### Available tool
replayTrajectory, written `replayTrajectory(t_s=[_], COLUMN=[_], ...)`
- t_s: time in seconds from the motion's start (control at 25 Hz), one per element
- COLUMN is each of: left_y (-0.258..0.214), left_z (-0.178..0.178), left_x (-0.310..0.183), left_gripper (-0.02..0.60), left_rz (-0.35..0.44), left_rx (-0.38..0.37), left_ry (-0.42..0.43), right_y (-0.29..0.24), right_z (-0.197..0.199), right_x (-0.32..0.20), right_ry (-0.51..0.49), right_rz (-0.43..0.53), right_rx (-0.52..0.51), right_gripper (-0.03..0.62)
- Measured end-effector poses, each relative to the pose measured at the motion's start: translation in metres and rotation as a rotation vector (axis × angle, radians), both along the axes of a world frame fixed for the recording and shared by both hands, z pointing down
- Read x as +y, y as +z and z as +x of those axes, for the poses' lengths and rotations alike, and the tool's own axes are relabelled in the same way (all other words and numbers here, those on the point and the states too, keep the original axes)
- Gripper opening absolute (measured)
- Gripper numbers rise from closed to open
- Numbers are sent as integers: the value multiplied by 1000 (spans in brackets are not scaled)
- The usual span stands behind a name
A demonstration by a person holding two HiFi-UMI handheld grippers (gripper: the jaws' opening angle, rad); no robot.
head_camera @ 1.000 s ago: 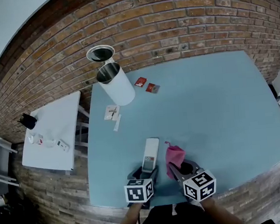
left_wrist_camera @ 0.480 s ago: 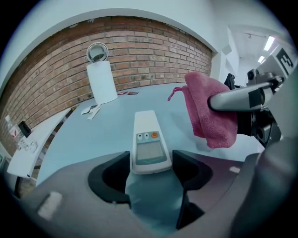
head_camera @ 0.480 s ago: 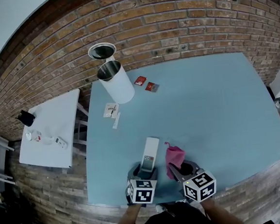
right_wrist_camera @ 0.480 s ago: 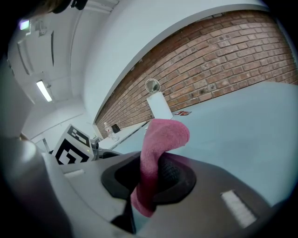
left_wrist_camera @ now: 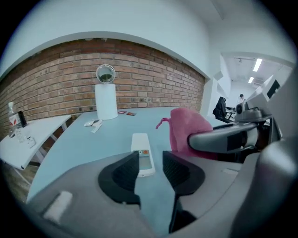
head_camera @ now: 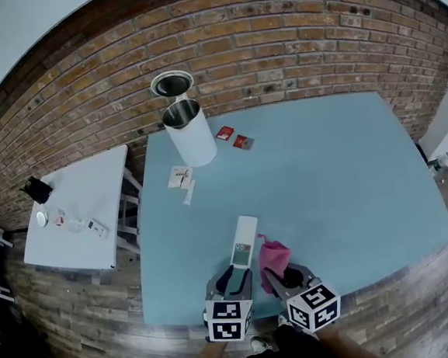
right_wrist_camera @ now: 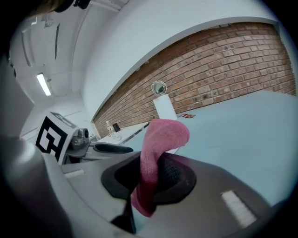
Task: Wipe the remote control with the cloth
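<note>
Evidently at the bracing step, not yet wiping. Lying flat on the blue table (head_camera: 347,163), near its 6 o'clock edge in the head view: the white remote control (head_camera: 244,241), long axis toward 12 o'clock. Set over its near end: the left tool (head_camera: 232,276), half-wide and just now closing in, remote end between the pads (left_wrist_camera: 125,173) yet with a sliver of table showing on the 3 o'clock side, so apparently no squeeze so far. Clamped tight in the right tool (head_camera: 284,277): the pink cloth (head_camera: 274,254), bunched and standing up out of the jaws, just beside the remote at its 3 o'clock, apparently clear of it. Next, probably: finish pinching the remote's near end to pin it, then swing the cloth toward 9 o'clock onto the button face and draw it toward 12 o'clock. Needed: light downward pressure, and a firm hold against skidding.
</note>
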State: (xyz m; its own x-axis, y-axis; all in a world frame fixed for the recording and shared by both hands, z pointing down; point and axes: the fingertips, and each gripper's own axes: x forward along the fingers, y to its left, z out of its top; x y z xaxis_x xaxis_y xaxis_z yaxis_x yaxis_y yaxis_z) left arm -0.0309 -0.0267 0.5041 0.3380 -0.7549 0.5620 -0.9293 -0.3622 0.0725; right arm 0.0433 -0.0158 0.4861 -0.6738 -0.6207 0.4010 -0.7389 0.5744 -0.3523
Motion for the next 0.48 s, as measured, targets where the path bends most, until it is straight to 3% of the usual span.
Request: replayTrajectory(t_s=[0.08, 0.48], left_y=[-13, -49], left_z=[-7, -5], left_x=[5, 45], left_gripper=[4, -2], left_rz=[46, 128], left_rx=[-8, 76], left_ry=[-37, -2], right_y=[-6, -28], right_z=[-6, -15], right_x=[9, 45], right_ry=[-4, 35], right_rz=[17, 89], right_rx=[14, 86], right_gripper=[66, 66])
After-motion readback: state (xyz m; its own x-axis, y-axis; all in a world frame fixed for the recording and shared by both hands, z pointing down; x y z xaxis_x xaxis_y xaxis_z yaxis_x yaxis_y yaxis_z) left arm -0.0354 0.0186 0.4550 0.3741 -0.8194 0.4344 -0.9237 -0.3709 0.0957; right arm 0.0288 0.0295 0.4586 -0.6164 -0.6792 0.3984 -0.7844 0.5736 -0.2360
